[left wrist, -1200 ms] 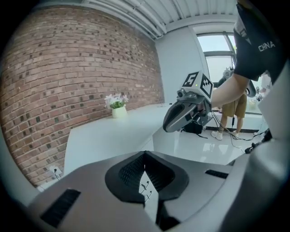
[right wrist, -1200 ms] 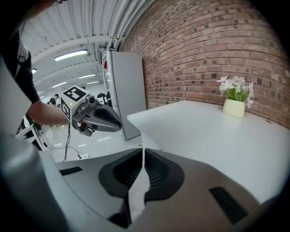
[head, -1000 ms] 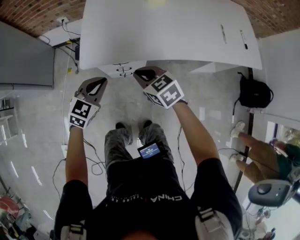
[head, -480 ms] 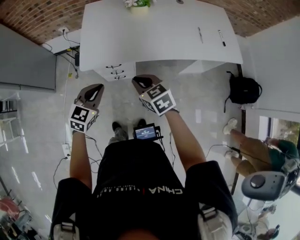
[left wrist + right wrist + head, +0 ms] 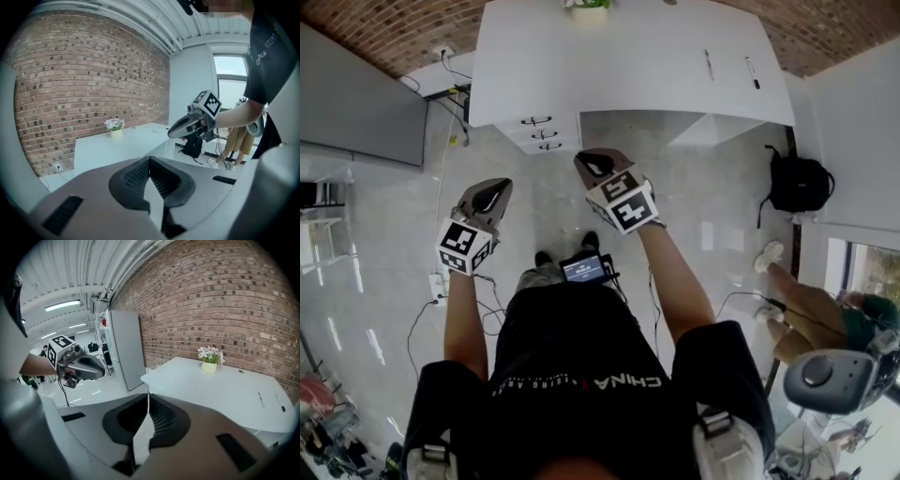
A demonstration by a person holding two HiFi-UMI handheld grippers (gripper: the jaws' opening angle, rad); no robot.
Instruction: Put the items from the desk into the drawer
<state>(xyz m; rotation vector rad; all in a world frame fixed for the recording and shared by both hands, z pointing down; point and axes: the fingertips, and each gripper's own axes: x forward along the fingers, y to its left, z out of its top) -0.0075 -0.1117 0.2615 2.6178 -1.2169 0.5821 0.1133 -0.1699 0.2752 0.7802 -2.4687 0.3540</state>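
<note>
Desk [image 5: 628, 66]: white, at the top of the head view, set against the brick wall [image 5: 225, 301]. A thin dark pen [image 5: 708, 64] and a second pen [image 5: 753, 73] are seen lying near the desk's right end, side by side but apart; the exact type can't be told at this size. A flower pot [image 5: 589, 5] is placed at the far edge by the wall. The drawer unit [image 5: 539, 133] is tucked under the desk's left part. Three handled fronts are shown, all flush, none pulled out.

Left gripper [image 5: 497, 185] and right gripper [image 5: 587, 159] are held in the air over the floor [image 5: 722, 225], short of the desk, with nothing touched. The right one is carried further forward, near the drawer unit's front. In each gripper's own view the jaws are seen closed tip to tip, with nothing between them.

A black backpack [image 5: 797, 183] is propped on the floor by the desk's right end. A grey cabinet [image 5: 356, 103] is seen at left. Another person's legs [image 5: 802, 305] are visible at right.
</note>
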